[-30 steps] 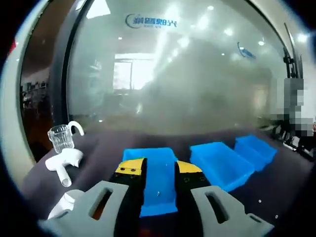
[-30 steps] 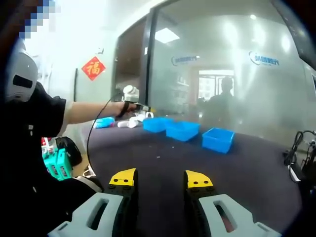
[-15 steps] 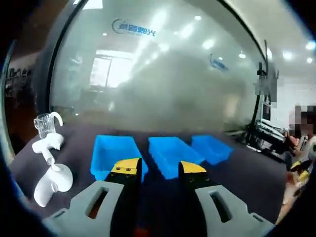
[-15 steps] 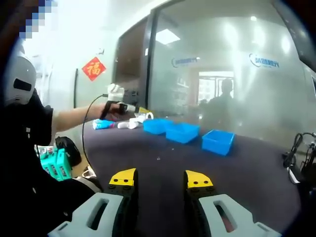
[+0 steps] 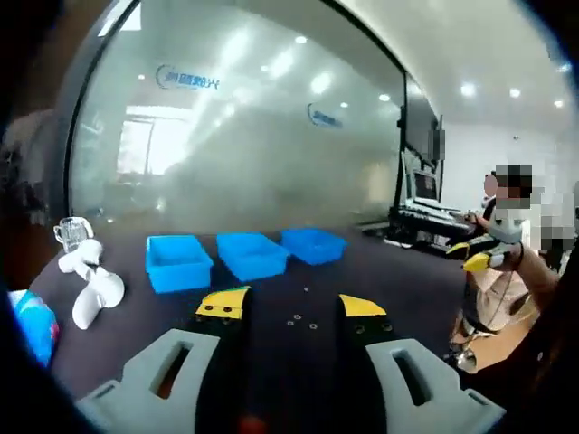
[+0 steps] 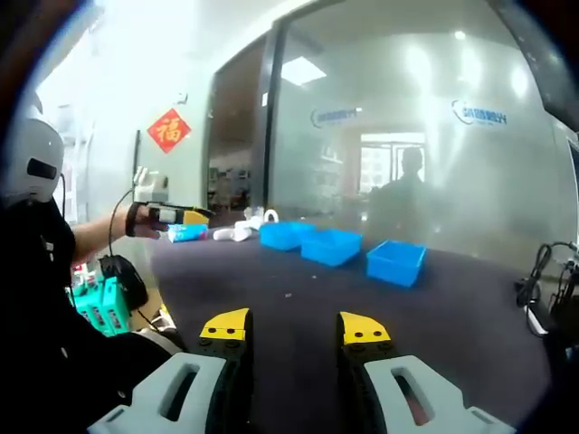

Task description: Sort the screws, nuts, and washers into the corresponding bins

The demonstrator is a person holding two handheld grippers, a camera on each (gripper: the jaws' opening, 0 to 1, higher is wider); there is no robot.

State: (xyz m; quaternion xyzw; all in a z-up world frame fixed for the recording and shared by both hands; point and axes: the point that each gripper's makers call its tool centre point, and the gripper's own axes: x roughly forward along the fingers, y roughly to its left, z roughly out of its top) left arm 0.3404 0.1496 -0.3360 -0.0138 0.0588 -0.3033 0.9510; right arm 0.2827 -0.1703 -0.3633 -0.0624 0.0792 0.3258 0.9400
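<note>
Left claw (image 5: 282,307) jaws apart, empty, above dark desk (image 5: 380,271). Tiny loose metal hardware pieces (image 5: 296,319) straight ahead, just beyond tips. Three blue plastic bins (image 5: 244,256) farther, ahead-left. Right claw (image 6: 294,327) apart, empty, farther from pieces; likely left picks.

Grey grippers with yellow-tipped black fingers (image 6: 226,327); person in black sleeve (image 6: 50,262).

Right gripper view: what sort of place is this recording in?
Probably an office or lab: a frosted glass wall with a printed logo, a dark table holding blue bins, and a red wall decoration.
</note>
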